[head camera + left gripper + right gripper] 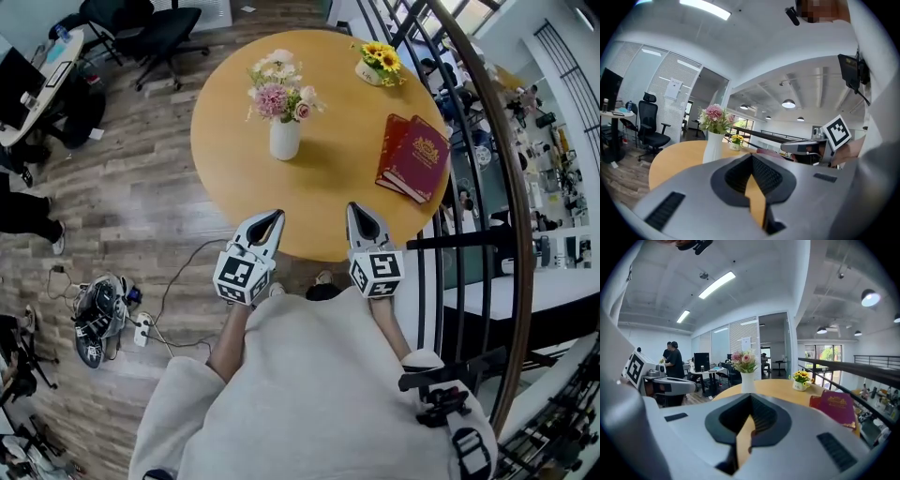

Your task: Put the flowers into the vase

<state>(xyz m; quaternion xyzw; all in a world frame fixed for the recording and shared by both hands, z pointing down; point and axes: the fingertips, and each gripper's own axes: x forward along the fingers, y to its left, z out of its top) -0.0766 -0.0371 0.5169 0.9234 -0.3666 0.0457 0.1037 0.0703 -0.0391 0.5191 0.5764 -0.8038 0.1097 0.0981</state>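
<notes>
1. Flowers [279,91] stand in the white vase [284,139] on the round table [225,178].
2. Left gripper [271,217] and right gripper [360,210] hover at the table's near edge, jaws closed together, empty.
3. Left gripper view: its own body hides the vase's foot.

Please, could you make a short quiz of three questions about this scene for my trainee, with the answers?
1. True or false: the white vase already holds pink flowers.
2. What lies on the table to the right of the vase? A) red books B) a laptop C) scissors
3. Fill in: the left gripper and right gripper hold ____.
Key: 1 true; 2 A; 3 nothing, both are shut and empty.
</notes>
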